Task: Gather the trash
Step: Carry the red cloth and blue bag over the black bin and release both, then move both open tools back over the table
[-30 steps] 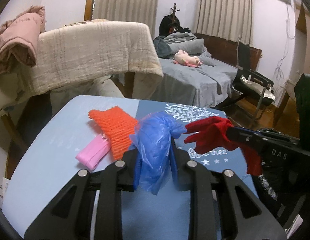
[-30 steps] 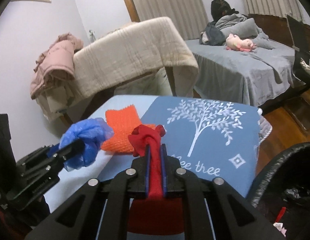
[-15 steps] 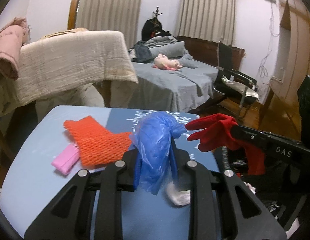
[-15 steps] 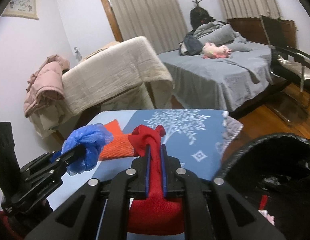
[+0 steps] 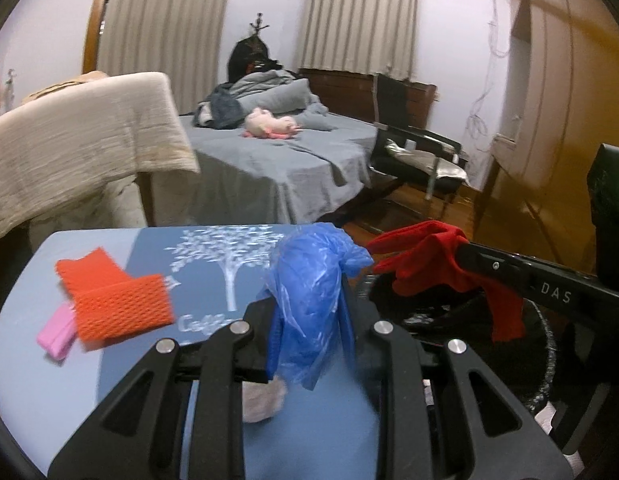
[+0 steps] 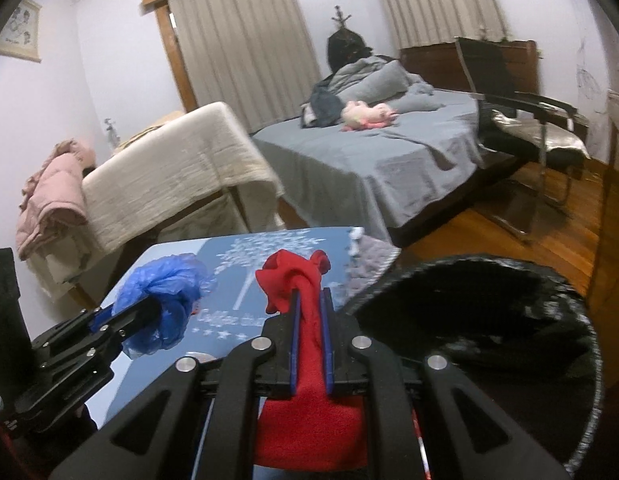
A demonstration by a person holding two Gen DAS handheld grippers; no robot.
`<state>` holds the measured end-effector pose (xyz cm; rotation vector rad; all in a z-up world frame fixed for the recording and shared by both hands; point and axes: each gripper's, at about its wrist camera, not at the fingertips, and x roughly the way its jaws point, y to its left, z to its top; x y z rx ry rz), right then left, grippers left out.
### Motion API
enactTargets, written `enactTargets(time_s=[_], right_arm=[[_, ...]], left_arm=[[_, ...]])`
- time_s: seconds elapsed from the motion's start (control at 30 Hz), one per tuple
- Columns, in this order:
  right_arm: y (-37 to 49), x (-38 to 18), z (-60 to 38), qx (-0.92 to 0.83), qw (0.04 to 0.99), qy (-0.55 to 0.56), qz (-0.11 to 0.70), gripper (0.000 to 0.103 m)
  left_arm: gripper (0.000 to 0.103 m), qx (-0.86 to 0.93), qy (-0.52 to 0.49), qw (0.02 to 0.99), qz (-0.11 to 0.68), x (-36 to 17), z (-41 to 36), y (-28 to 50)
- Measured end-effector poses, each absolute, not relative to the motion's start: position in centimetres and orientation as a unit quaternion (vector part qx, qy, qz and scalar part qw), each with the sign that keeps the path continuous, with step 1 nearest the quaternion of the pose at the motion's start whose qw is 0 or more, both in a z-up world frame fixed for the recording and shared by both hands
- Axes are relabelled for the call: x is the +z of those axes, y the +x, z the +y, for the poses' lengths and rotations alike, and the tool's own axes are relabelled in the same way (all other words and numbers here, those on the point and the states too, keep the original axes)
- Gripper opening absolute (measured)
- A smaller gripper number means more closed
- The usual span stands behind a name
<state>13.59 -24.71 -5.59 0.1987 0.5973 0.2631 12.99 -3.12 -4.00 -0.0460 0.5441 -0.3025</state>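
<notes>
The bin stands right of the table, the bed behind both.

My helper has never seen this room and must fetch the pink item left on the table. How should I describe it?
Find the blue table with the white tree print, in front of the grey bed. At its left edge lies an orange mesh piece; the small pink piece pokes out from under it. It is the only pink thing on the table, smooth rather than netted.

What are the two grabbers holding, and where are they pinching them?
The left gripper pinches a crumpled blue plastic bag around its middle. The right gripper pinches a red cloth mid-length, ends hanging out.
</notes>
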Motion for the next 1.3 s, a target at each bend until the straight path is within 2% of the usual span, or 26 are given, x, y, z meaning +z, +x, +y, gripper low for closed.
enactTargets(time_s=[0.63, 0.7, 0.8, 0.87, 0.93, 1.0, 1.03, 1.1, 1.2, 1.3], right_arm=[[10.8, -7.4, -34.6, 0.005, 0.949, 0.091, 0.302, 0.009], [10.8, -7.8, -35.3, -0.003, 0.947, 0.094, 0.306, 0.009], [10.8, -8.4, -36.2, -0.015, 0.945, 0.097, 0.313, 0.015], [10.7, -8.7, -36.7, -0.023, 0.944, 0.099, 0.315, 0.017], [10.7, -8.8, -36.9, -0.027, 0.943, 0.099, 0.316, 0.029], [10.5, -8.8, -37.0, -0.033, 0.944, 0.098, 0.314, 0.048], [10.5, -8.8, -37.0, -0.034, 0.944, 0.098, 0.313, 0.052], [10.4, -8.6, -36.8, -0.036, 0.946, 0.097, 0.308, 0.074], [10.1, -8.1, -36.0, -0.034, 0.95, 0.095, 0.296, 0.09], [9.9, -7.6, -34.8, -0.028, 0.953, 0.091, 0.286, 0.097]], left_arm=[[0.024, -0.25, 0.003, 0.927, 0.28, -5.7, -14.7, 15.2], [0.027, -0.259, 0.003, 0.921, 0.29, -6.1, -15.4, 15.6], [0.036, -0.266, 0.003, 0.915, 0.302, -6.7, -15.9, 16.0], [0.049, -0.266, 0.0, 0.914, 0.307, -7.0, -15.7, 16.1], [0.053, -0.264, -0.003, 0.913, 0.309, -7.2, -15.2, 16.0], [0.057, -0.259, -0.002, 0.915, 0.309, -7.2, -14.7, 15.9], [0.059, -0.254, -0.002, 0.917, 0.306, -7.1, -14.3, 15.9], [0.064, -0.245, -0.001, 0.922, 0.3, -6.9, -13.5, 15.8], [0.073, -0.226, 0.007, 0.931, 0.286, -6.3, -12.0, 15.5], [0.081, -0.203, 0.01, 0.94, 0.276, -5.7, -9.9, 15.1]])
